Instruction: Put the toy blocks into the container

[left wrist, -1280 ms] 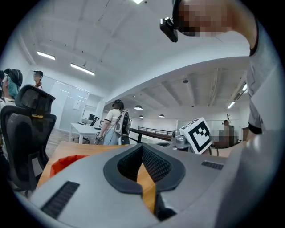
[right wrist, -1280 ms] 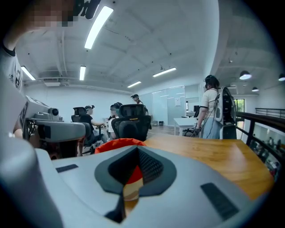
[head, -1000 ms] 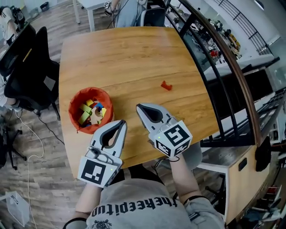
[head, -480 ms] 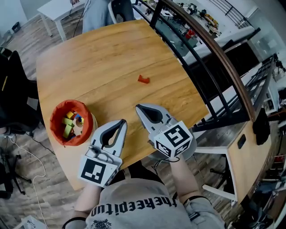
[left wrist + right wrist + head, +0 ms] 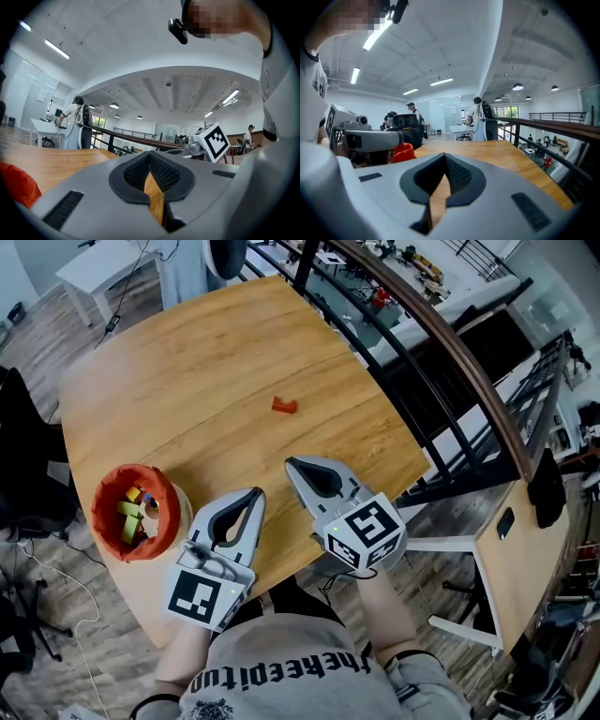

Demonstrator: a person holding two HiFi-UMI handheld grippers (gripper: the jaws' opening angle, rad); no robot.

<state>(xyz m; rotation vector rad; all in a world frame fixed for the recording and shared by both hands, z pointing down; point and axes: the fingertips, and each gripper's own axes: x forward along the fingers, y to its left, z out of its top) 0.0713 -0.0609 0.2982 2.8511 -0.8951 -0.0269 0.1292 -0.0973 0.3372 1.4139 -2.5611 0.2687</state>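
Out on the wooden table (image 5: 216, 362), beyond both grippers, I see one toy block (image 5: 284, 406) lying alone. Its long axis runs roughly left to right across the head view, dipping slightly toward the right. It is small and bright red, with what looks like a notch along one edge; I cannot tell its exact shape. The red container (image 5: 105, 498) sits near the table's left edge, well apart from it, holding mostly yellow-green blocks (image 5: 129, 517). My left gripper (image 5: 255, 494) and right gripper (image 5: 292, 464) hover over the near edge, each with jaws pressed together on nothing.
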